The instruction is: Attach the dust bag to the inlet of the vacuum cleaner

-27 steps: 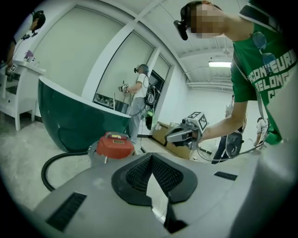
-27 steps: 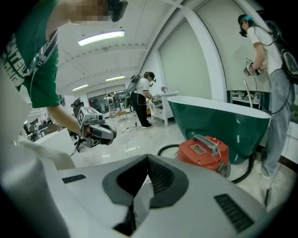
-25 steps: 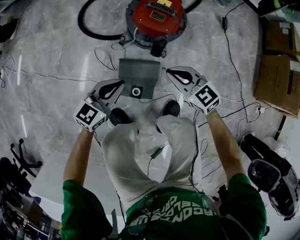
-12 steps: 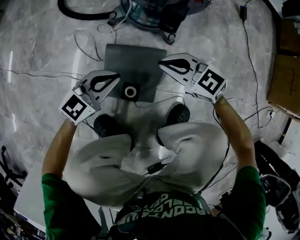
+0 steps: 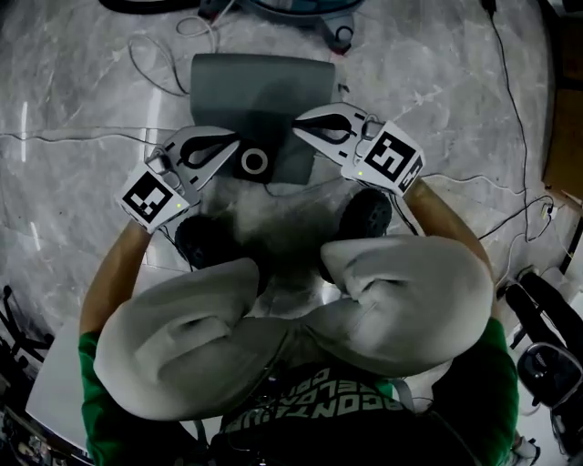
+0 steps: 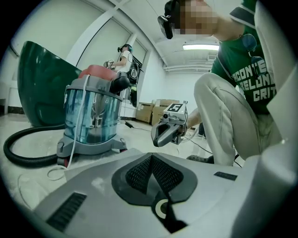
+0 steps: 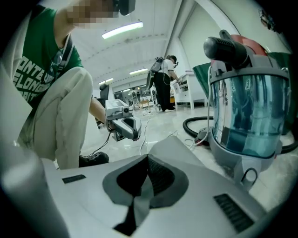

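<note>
Both grippers have dropped low and the person has folded into a deep crouch. The 2 knees (image 5: 178, 328) now fill the bottom of the head view, far bigger than a second ago. The vacuum cleaner (image 5: 301, 7) has slid almost off the top edge, with only its base left showing there.

And there's the dust bag (image 5: 260, 86), grey and flat on the marble floor (image 5: 82, 91), just in front of the vacuum cleaner. Its white collar ring (image 5: 254, 163) sits at the near edge. The 2 dark shoes (image 5: 202, 241) are planted just behind it.

The left gripper (image 5: 235, 143) has its tip just beside that collar ring, on the ring's left. Whether it touches, I cannot tell. Its own view shows the 2 ribbed pads pressed together with nothing pinched.

The right gripper (image 5: 299, 125) has its tip over the bag's near right part. Its jaws are pressed together too and empty.

From the gripper views the vacuum cleaner stands upright with a clear bluish canister and a red top. Its black hose (image 6: 28, 160) curls across the floor beside it.
</note>
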Motion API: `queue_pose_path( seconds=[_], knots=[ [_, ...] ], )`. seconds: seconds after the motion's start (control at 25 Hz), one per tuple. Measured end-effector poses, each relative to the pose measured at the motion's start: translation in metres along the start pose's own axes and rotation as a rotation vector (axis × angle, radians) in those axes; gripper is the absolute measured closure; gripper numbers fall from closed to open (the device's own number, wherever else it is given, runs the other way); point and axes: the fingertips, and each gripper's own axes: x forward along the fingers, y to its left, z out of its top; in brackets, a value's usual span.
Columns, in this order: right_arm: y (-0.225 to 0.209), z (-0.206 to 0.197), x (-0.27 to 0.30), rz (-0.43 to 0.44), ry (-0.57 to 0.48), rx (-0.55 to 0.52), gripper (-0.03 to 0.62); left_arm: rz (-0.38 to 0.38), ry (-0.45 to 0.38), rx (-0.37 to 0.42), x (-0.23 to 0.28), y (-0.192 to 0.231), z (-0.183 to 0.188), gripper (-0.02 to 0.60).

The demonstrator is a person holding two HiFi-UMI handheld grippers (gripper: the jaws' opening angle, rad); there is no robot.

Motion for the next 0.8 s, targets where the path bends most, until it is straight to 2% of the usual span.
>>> queue_pose_path(
  seconds=[0.24, 0.56, 0.8],
  knots=[
    [0.034, -0.037, 0.028, 0.011, 0.0, 0.003, 0.586, -0.016, 0.021, -0.006, 0.005, -0.014, -0.028, 0.578],
    [0.083, -0.088, 0.065, 0.092, 0.069, -0.027, 0.586, -0.053, 0.065, 0.004, 0.01, -0.034, -0.071, 0.578],
    [0.097, -0.108, 0.083, 0.122, 0.097, -0.016, 0.585, -0.053, 0.094, -0.06, 0.01, -0.042, -0.102, 0.578]
  ],
)
